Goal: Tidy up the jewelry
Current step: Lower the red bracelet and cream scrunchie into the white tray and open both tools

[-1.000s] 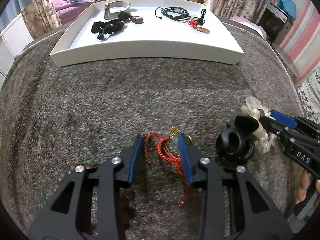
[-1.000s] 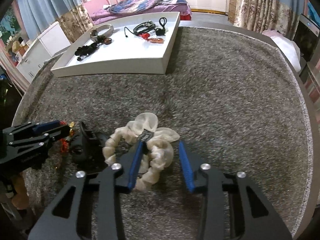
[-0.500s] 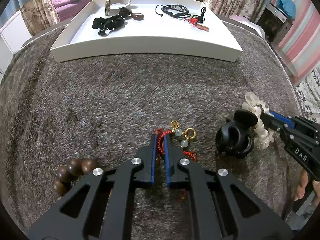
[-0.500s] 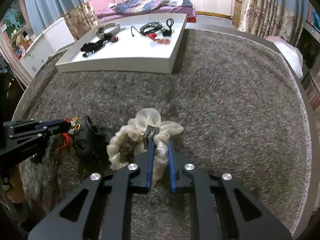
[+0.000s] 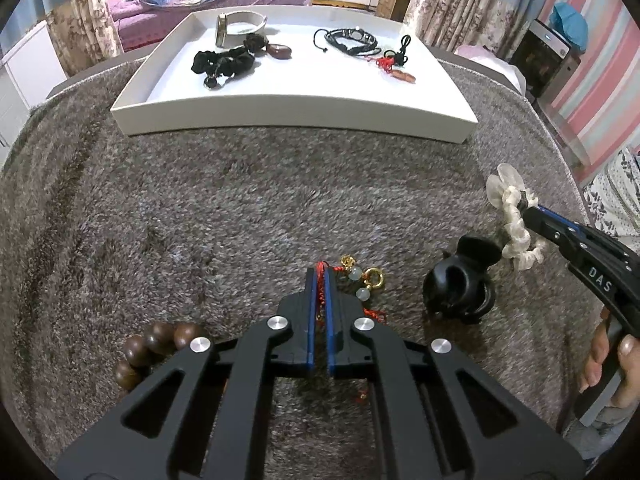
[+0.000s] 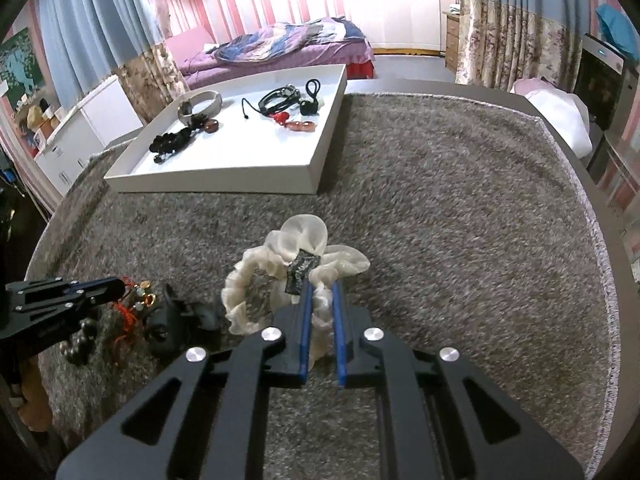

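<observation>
Both grabs done now: left gripper (image 5: 319, 280) clamped tight on the red cord bracelet (image 5: 320, 270), whereas a second ago sitting wide open around it, and right gripper (image 6: 320, 292) likewise pinched on the cream scrunchie (image 6: 256, 276) instead of straddling it. Scrunchie looks lifted a bit too, hanging off the blue fingers (image 5: 538, 210) in the left view rather than lying flat on the grey rug (image 5: 200, 208). Bracelet's gold charms and pale beads (image 5: 362, 280) poking out just past the fingertips, close to the rug or barely off it, hard to say. So pickup phase over for these two, probably just needs carrying over to the white tray (image 5: 292, 118) well ahead, already holding a black scrunchie (image 5: 222, 62), black cord bracelet (image 5: 352, 38) and a bangle (image 5: 240, 26). Still left on the rug: black hair claw (image 5: 458, 284) right between the two grippers, plus wooden bead bracelet (image 5: 156, 344) beside the left one
</observation>
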`<action>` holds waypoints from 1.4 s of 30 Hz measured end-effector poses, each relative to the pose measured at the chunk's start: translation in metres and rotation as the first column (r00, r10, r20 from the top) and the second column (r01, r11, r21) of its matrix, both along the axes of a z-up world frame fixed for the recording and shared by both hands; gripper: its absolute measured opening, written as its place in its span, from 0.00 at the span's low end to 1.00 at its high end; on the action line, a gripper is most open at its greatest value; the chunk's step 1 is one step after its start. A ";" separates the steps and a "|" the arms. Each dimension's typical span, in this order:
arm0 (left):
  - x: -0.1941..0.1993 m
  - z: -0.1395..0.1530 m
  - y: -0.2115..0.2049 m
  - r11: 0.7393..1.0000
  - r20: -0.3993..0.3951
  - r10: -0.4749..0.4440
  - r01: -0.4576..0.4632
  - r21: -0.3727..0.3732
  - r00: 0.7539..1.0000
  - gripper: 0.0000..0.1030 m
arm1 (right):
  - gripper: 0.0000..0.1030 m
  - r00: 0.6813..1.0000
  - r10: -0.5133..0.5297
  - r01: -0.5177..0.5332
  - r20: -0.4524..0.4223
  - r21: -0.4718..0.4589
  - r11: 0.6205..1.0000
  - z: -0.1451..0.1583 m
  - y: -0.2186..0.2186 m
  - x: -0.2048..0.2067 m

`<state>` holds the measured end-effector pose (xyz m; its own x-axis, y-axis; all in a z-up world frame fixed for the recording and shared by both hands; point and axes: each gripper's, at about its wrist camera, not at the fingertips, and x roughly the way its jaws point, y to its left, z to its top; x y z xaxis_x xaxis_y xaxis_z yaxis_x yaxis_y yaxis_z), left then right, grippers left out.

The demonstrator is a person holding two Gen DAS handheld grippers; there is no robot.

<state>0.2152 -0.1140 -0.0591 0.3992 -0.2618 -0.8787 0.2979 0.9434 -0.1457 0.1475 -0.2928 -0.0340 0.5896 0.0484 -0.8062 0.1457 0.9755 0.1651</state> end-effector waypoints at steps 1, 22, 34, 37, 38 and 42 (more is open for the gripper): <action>0.000 0.001 0.000 1.000 0.003 0.001 -0.001 -0.001 1.000 0.01 | 0.09 1.000 -0.005 0.005 0.002 0.002 1.000 -0.001 -0.001 0.001; 0.061 0.122 0.020 0.999 0.205 0.044 -0.046 0.005 0.978 0.01 | 0.09 0.991 -0.071 0.079 0.112 -0.070 0.994 0.089 0.003 0.061; 0.135 0.106 0.006 0.998 0.252 0.055 -0.054 -0.010 0.966 0.01 | 0.09 0.984 -0.102 0.119 0.148 -0.113 0.986 0.073 0.036 0.143; 0.143 0.090 -0.002 0.998 0.275 0.057 -0.060 0.001 0.960 0.01 | 0.09 0.986 -0.093 0.113 0.141 -0.137 0.984 0.059 0.042 0.152; 0.146 0.083 -0.004 0.998 0.277 0.056 -0.060 0.005 0.959 0.01 | 0.09 0.988 -0.085 0.104 0.132 -0.147 0.984 0.054 0.043 0.155; 0.159 0.060 -0.015 0.997 0.258 0.041 -0.058 0.056 0.965 0.01 | 0.09 0.990 -0.090 0.106 0.106 -0.153 0.983 0.036 0.039 0.163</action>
<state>0.3745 -0.1294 0.0008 0.6244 -0.1838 -0.7592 0.2703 0.9627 -0.0107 0.3101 -0.2541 0.0021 0.6619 -0.1367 -0.7370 0.2325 0.9722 0.0285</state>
